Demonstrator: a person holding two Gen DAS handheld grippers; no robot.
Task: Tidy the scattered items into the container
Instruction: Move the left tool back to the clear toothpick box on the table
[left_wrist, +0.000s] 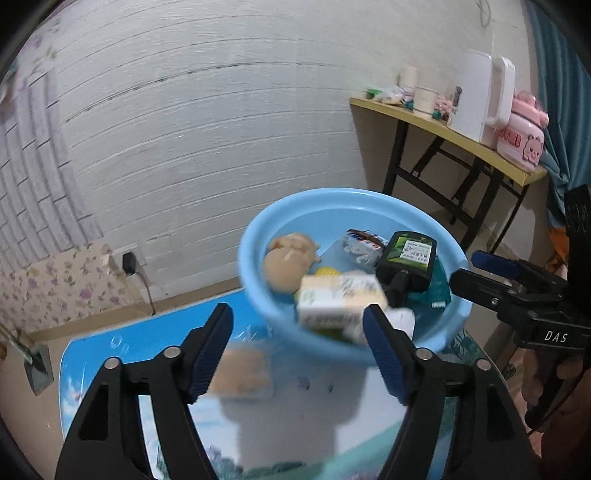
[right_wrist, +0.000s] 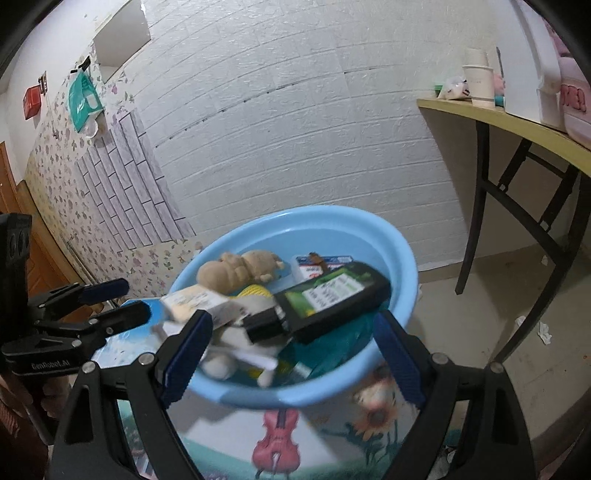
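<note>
Left gripper (left_wrist: 299, 347) spread wide and empty just short of the blue basin (left_wrist: 258, 291), with the blurred white-and-yellow carton (left_wrist: 340, 302) beyond its tips, inside the basin's near rim, seemingly let go. Right gripper (right_wrist: 291, 354) likewise gaping, grasping nothing, over the same rim, above the dark bottle (right_wrist: 332, 299) and plush toy (right_wrist: 236, 271) lying inside. Best done by drawing both straight back from the rim without nudging the basin toward the table's (left_wrist: 96, 354) edge.

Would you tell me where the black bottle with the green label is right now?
The black bottle lies tilted inside the blue basin, on its right side in both wrist views, beside the tan plush toy.
</note>
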